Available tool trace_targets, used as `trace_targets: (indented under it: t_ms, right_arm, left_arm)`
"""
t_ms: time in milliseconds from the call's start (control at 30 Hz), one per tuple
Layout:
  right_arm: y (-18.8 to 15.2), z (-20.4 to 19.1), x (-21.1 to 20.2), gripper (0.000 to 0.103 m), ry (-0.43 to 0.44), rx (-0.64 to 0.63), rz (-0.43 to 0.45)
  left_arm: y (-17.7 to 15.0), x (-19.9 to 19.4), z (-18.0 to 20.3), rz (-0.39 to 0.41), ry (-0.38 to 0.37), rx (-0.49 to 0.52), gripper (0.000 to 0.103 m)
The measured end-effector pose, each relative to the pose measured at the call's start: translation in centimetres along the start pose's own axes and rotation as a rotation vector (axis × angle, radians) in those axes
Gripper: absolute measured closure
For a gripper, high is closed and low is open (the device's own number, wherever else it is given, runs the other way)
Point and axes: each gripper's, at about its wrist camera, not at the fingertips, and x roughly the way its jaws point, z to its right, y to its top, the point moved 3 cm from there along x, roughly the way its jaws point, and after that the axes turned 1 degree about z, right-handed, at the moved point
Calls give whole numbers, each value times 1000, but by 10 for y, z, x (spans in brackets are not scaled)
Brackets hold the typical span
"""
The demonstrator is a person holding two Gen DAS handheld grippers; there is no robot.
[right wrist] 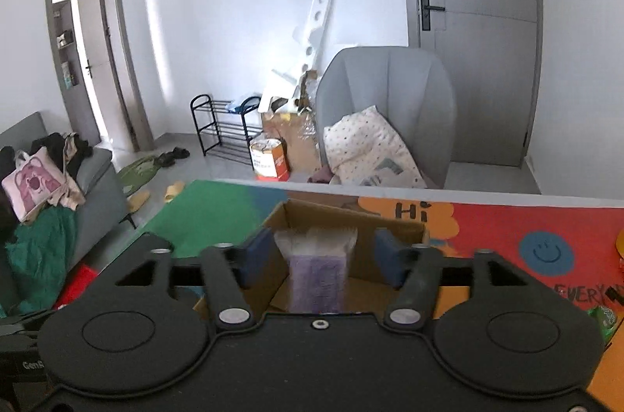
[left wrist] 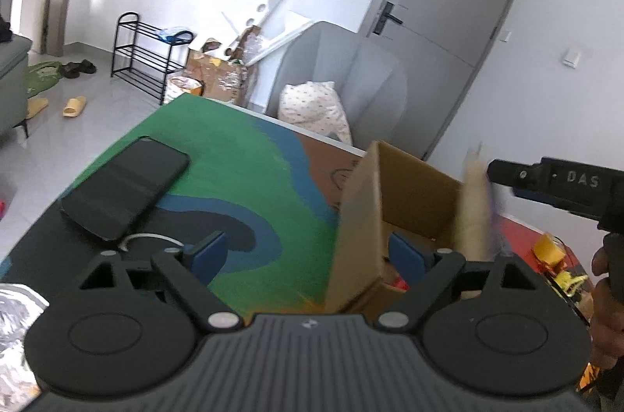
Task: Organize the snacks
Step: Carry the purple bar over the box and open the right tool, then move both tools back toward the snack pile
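Snack packet (right wrist: 318,267) is seen upright between the spread jaws of the right gripper (right wrist: 319,256), untouched by either pad, directly above the open cardboard box (right wrist: 390,228) on the tabletop (right wrist: 218,209); the drop falls to this hand. Left gripper (left wrist: 308,254) – jaws also spread, empty – straddles the box's near wall.

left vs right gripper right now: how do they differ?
The left gripper has the cardboard box's upright flap between its fingers, untouched; the right gripper has a purple snack packet between its fingers, blurred, pads clear of it. The left sits beside the box; the right points into it. Both are open.
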Motion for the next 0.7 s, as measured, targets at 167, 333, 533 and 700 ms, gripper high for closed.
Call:
trace_targets:
  t_ms: [167, 333, 533, 700]
  right_arm:
    - [-7, 12, -9, 23, 3, 31, -7]
    - [-12, 21, -25, 9, -14, 37, 7]
    - [-21, 40, -43, 3, -33, 83, 5]
    - [-31, 58, -60, 2, -53, 102, 14]
  left_arm:
    - [4, -1, 0, 5, 18, 9, 9]
    - [4, -7, 11, 10, 37, 25, 6]
    - [3, -10, 23, -3, 38, 38, 5]
    - [-1, -17, 39, 8, 11, 59, 0]
